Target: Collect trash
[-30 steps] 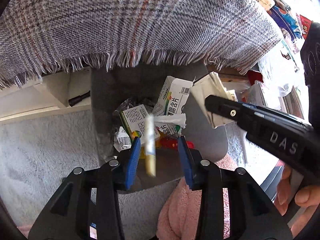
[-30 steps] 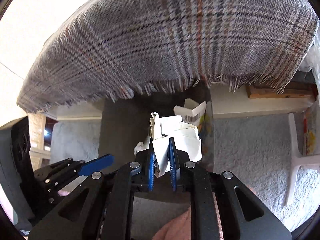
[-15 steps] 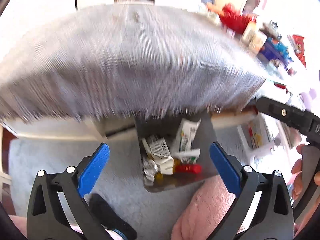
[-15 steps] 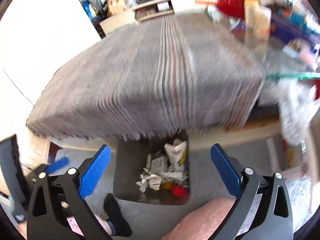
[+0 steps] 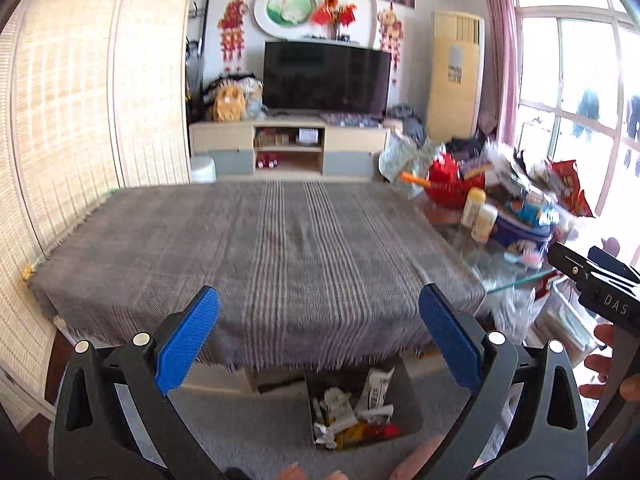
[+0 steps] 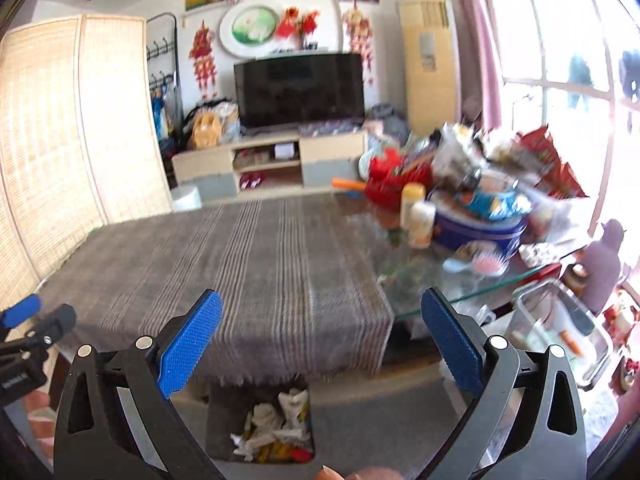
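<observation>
A grey bin (image 5: 412,420) stands on the floor under the table's near edge, holding crumpled paper and small cartons (image 5: 352,412); it also shows in the right wrist view (image 6: 224,416). My left gripper (image 5: 318,340) is wide open and empty, raised above the bin and facing the table. My right gripper (image 6: 320,340) is wide open and empty too, at about the same height. The right gripper shows at the right edge of the left wrist view (image 5: 592,284). The left gripper shows at the left edge of the right wrist view (image 6: 28,332).
A table with a grey plaid cloth (image 5: 256,248) lies ahead. Its glass right end (image 6: 440,280) carries a red basket (image 5: 452,188), bottles, a blue tin (image 6: 480,232) and snack bags. A TV (image 5: 326,78) on a stand is behind. A clear box (image 6: 560,336) stands at the lower right.
Both grippers let go of their trash into the bin, opened wide and rose from the bin to above table height. The yellow stick and the white paper are no longer held.
</observation>
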Demonstrator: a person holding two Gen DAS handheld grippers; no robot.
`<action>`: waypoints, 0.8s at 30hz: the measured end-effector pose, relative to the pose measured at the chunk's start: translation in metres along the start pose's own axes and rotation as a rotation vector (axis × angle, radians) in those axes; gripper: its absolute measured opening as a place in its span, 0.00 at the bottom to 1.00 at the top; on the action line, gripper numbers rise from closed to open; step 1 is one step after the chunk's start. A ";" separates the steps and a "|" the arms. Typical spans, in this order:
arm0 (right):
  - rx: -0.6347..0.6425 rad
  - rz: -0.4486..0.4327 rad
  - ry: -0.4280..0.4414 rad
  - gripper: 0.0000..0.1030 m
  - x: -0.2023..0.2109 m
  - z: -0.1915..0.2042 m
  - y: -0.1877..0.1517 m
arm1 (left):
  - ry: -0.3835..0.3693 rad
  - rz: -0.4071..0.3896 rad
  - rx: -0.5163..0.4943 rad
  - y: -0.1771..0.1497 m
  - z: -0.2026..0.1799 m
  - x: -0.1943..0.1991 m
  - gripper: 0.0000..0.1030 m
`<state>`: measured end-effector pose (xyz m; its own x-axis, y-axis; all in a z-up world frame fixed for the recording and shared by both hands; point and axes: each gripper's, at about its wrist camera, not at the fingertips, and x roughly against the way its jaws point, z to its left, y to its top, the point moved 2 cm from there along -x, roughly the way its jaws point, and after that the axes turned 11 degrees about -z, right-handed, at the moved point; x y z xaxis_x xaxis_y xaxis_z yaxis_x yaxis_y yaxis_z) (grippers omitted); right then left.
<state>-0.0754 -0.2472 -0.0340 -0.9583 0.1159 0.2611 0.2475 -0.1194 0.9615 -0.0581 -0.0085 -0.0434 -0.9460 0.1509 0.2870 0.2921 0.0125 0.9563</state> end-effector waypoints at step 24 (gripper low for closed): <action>0.068 -0.116 0.000 0.97 0.060 0.014 0.038 | 0.028 -0.129 -0.022 0.037 -0.006 0.056 0.92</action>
<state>-0.1211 -0.2306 0.0193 -0.9810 0.1255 0.1481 0.1443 -0.0384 0.9888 -0.1013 -0.0056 0.0083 -0.9791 0.1222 0.1625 0.1647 0.0080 0.9863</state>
